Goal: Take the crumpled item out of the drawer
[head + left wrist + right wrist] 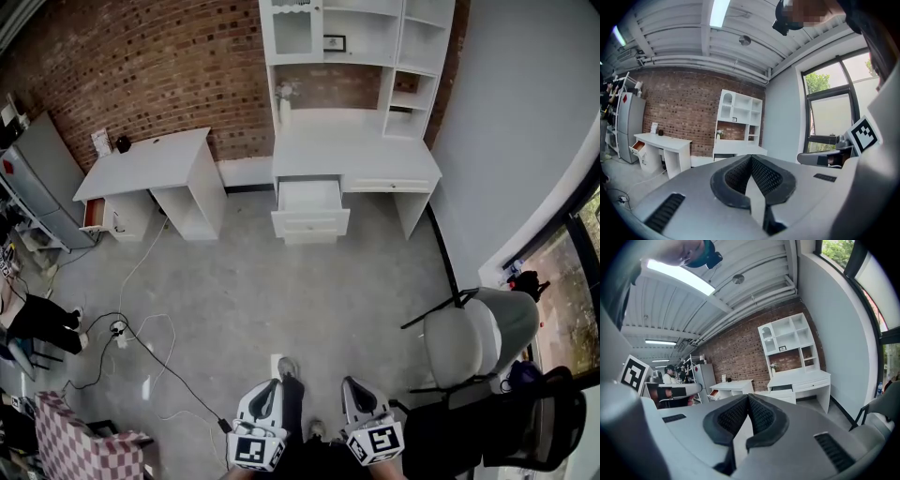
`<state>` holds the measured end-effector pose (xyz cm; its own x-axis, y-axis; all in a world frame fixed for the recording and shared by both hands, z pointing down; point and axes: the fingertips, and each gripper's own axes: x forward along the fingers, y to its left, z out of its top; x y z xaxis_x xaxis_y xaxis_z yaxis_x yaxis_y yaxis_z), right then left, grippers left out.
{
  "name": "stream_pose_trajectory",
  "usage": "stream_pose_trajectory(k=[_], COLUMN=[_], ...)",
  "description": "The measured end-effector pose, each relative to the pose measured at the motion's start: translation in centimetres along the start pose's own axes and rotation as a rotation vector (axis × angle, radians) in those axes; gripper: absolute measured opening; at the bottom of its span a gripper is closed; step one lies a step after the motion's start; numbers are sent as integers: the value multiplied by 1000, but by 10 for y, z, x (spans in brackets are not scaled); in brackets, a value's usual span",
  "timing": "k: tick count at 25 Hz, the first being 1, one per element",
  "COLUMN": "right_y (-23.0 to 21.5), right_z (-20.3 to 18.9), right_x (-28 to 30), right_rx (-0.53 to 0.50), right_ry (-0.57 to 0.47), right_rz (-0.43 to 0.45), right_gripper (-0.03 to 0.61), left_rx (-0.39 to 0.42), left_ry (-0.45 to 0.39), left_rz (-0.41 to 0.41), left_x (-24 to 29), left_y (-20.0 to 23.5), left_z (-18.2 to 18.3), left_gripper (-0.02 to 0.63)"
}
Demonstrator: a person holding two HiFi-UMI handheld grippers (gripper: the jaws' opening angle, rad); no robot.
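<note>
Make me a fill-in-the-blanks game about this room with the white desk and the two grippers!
1. The white wooden desk with shelves has one drawer that is not closed but ____.
2. The wall behind the desk is made of red ____.
3. The left gripper and the right gripper hold nothing, and their jaws are ____.
4. The grey padded chair stands on the person's ____ side.

Missing words: open; brick; shut; right

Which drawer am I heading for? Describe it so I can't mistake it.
Against the brick wall stands a white desk with a shelf hutch on top. Under its left end, a white drawer stands pulled out. The other open drawer, on the plain desk further left, shows a reddish inside; this one is all white.
</note>
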<state>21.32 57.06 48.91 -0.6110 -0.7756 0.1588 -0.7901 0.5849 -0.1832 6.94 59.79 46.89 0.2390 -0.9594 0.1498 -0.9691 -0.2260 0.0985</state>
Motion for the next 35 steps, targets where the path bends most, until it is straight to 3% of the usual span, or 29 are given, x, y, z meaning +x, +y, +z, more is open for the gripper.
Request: stream_pose_trajectory(k=[6,11,16,20,24,28,35], right_y=[-36,-54,-72,-99,-136,-187,-274], right_z=[16,58,88,97,103,110,133], right_x=[109,224,311,372,439,507,623], right_rx=[-21,-57,-77,-85,-93,-95,-65], right_ry=[13,5,-6,22,44,76,105], right_rz=[-22,-12,-19,-29,-44,-61,-55], right_gripper=[14,14,14,14,14,14,14], left_rx=[-16,-10,-5,-3,-13,-61,-30], left_ry=[-7,-27,-65,-41,-19,-67,-5], left_rz=[-17,-50,-59,-60,-73,-63,-76], left_x=[101,194,260,303,358,427,578], left_y=[64,129,182,213,241,265,298], left_z=[7,37,70,81,79,102,119], left_gripper=[25,25,25,25,25,25,25])
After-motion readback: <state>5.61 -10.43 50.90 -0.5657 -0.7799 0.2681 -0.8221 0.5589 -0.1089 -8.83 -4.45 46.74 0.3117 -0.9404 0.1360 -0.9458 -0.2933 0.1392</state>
